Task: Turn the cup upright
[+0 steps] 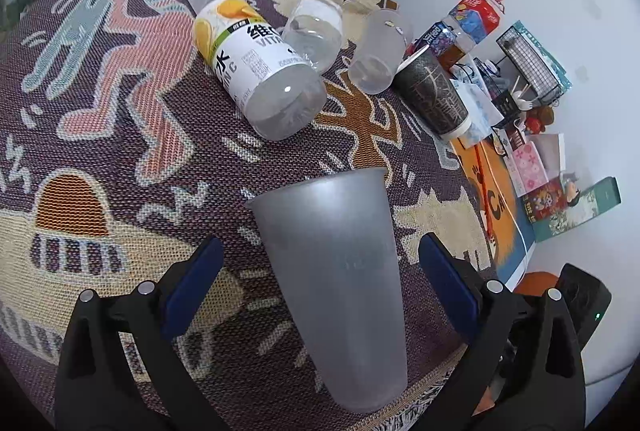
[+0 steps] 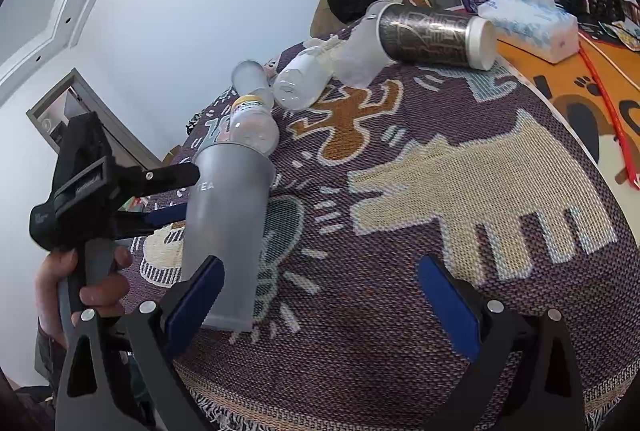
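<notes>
- Frosted grey cup [image 1: 340, 279] upright on woven cloth [image 1: 120, 135], between spread fingers of left gripper [image 1: 320, 287], pads clear of its walls.
- Translucent, tapered, wider at rim; contents not discernible.
- Right gripper [image 2: 320, 303] spread wide, holding nothing, cup just beside its left finger.
- Vitamin bottle [image 1: 256, 67] and dark cup [image 1: 434, 95] lying sideways beyond.

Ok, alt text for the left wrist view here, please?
A frosted grey cup stands upright on a patterned woven cloth, between the open blue-padded fingers of the left gripper, which do not touch it. Behind it lie a labelled bottle, clear cups and a dark patterned cup on their sides.
</notes>
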A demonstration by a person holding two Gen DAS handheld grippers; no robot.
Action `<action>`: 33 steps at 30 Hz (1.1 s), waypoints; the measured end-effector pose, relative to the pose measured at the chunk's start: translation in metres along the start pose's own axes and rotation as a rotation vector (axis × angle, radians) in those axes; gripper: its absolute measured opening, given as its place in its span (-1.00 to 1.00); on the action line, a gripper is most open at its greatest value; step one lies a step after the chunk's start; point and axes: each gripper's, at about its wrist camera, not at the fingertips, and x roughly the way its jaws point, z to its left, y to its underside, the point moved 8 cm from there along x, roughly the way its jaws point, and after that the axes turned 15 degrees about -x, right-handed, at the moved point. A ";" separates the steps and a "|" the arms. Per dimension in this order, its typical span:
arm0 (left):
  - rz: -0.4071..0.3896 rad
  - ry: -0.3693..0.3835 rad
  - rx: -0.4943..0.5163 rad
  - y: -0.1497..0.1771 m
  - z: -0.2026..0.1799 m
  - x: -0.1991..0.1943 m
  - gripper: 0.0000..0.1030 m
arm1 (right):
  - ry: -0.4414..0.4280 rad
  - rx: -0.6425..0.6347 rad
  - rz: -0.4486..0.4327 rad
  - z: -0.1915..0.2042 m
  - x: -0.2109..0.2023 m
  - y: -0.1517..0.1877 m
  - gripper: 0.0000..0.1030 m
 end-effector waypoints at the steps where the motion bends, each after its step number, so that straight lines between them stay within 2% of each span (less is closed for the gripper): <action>1: 0.025 0.013 -0.009 0.000 -0.002 0.006 0.88 | 0.000 0.003 -0.001 -0.002 0.000 0.001 0.86; 10: 0.101 0.002 -0.055 0.000 -0.008 0.038 0.87 | 0.018 0.013 -0.012 -0.010 -0.003 0.005 0.85; 13: 0.123 -0.012 -0.068 0.003 -0.007 0.046 0.67 | 0.021 0.017 -0.013 -0.012 -0.004 0.007 0.86; 14: 0.124 -0.015 -0.075 0.004 -0.005 0.048 0.52 | 0.021 0.015 -0.012 -0.011 -0.004 0.007 0.86; 16: 0.122 -0.005 -0.095 0.004 -0.004 0.047 0.51 | 0.020 0.011 -0.013 -0.009 -0.004 0.009 0.86; 25: -0.021 0.019 0.007 0.001 -0.025 -0.002 0.48 | 0.016 0.004 -0.022 -0.003 -0.006 0.015 0.86; 29: -0.132 -0.022 0.122 0.004 -0.042 -0.028 0.47 | 0.018 -0.008 -0.028 0.002 -0.009 0.014 0.86; 33: -0.232 -0.020 0.222 0.010 -0.058 -0.051 0.46 | 0.038 -0.015 -0.040 0.003 -0.013 0.013 0.86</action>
